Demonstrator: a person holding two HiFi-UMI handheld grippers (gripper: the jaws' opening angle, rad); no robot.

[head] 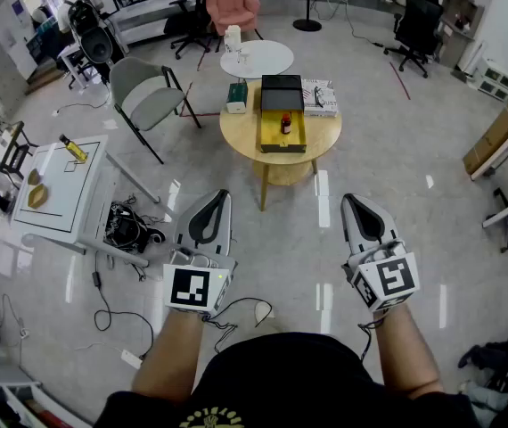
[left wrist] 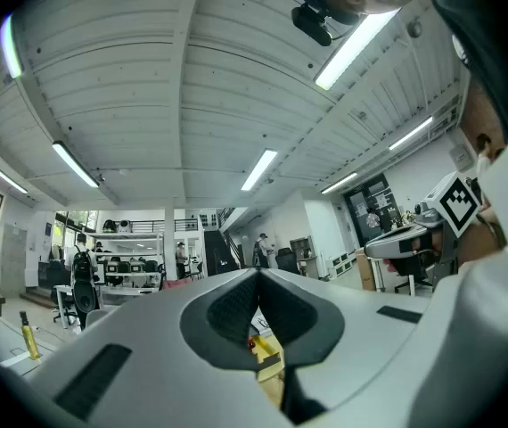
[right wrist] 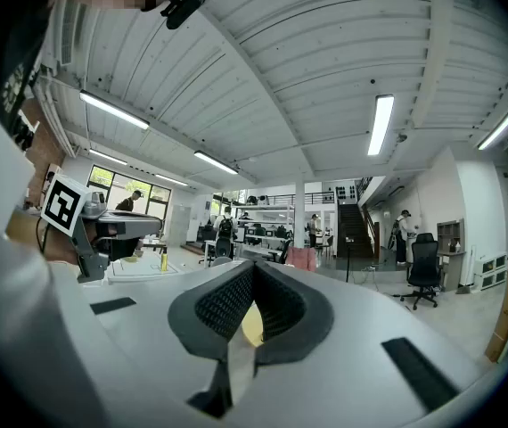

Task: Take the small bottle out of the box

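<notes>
Pointing level, left gripper (head: 224, 195) and right gripper (head: 348, 199) hover apart, jaws closed, empty.

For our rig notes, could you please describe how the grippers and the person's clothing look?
The left gripper and right gripper are light grey shells, tapering to jaws lined with black ribbed pads. Each carries a white cube with black square markers. The person wears a black top with yellow print; the forearms are uncovered.
</notes>
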